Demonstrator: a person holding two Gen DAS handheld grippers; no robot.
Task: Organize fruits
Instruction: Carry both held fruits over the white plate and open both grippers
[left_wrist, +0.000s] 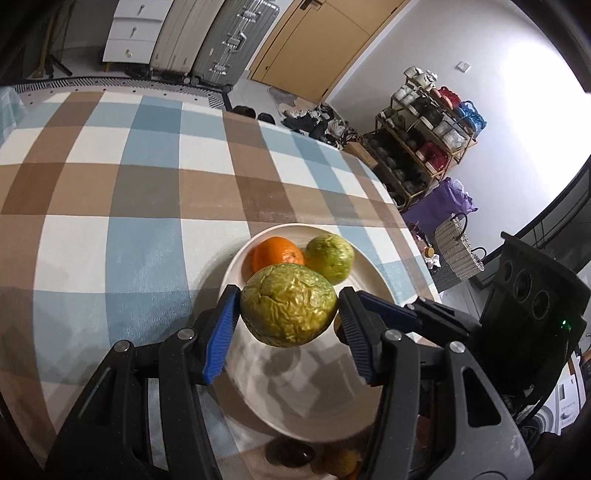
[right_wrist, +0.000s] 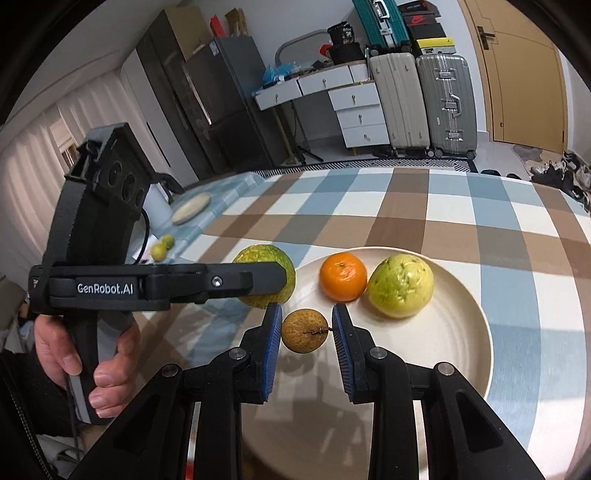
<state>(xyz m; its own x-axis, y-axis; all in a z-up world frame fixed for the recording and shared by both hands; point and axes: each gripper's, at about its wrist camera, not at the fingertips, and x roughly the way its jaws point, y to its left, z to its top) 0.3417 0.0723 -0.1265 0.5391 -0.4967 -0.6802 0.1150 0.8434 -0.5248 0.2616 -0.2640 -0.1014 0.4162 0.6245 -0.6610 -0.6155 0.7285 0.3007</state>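
The only clearly legible lettering is "GenRobot.AI", printed in white on the side of the black left gripper's body (right_wrist: 105, 288) (seen from the right wrist view, to the left of the right gripper's fingers). A red mark on a far black shoebox (right_wrist: 417, 16) is too small to read.

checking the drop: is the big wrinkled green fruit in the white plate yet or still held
Still held: the big wrinkled green fruit sits clamped in the left gripper, above the round white plate, its shadow below.

We note a wrinkled, waxy green fruit (left_wrist: 289, 305). Plate (right_wrist: 458, 332) smooth, matt cream; checked tablecloth (left_wrist: 110, 184) soft woven cloth.
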